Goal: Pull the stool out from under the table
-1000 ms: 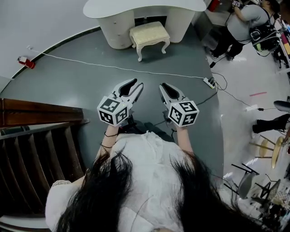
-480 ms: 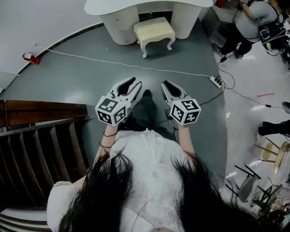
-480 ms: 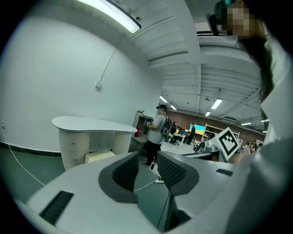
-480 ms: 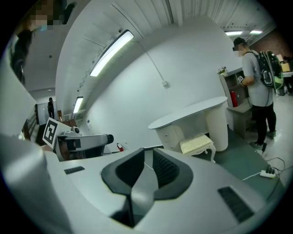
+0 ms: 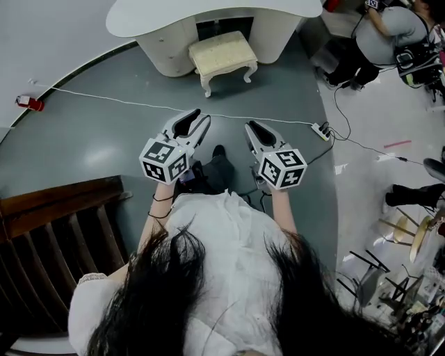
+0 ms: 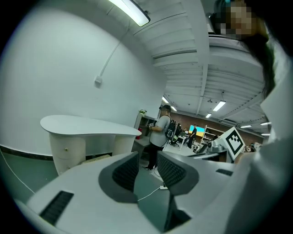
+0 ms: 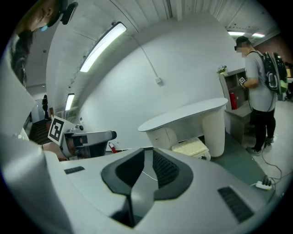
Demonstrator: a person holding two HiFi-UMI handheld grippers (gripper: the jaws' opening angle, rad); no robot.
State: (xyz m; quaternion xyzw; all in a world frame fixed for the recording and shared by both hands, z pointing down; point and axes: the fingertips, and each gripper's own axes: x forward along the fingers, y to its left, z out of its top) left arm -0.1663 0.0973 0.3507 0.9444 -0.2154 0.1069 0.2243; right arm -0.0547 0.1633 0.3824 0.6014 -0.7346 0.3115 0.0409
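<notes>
The fingers (image 6: 126,171) of the left gripper (image 5: 199,118) are drawn in close with nothing between them, and the right gripper (image 5: 252,126) is the same, its ribbed pads all but meeting on empty air. Both are held out side by side at mid-frame in the head view, over the grey-green floor (image 5: 104,139). The cream cushioned stool with curved white legs (image 5: 222,54) stands at the upper middle of that view, well apart from both grippers. Its far half is tucked into the knee gap of the white curved-top dressing table (image 5: 160,14), and its near edge pokes out toward the person. This looks like the walk-up, with nothing yet grasped. To do it well, I'd step in squarely on the stool's open side and mind the thin white cable (image 5: 139,104) that runs across the floor between, ending in the power strip (image 5: 321,128) at right. The jaws should be opened before reaching, one gripper to each side of the seat frame rather than the soft cushion. The pull should come straight back, so the legs don't catch the table's side pedestals. A person in a grey shirt (image 5: 379,35) stands at the upper right, clear of the path.
</notes>
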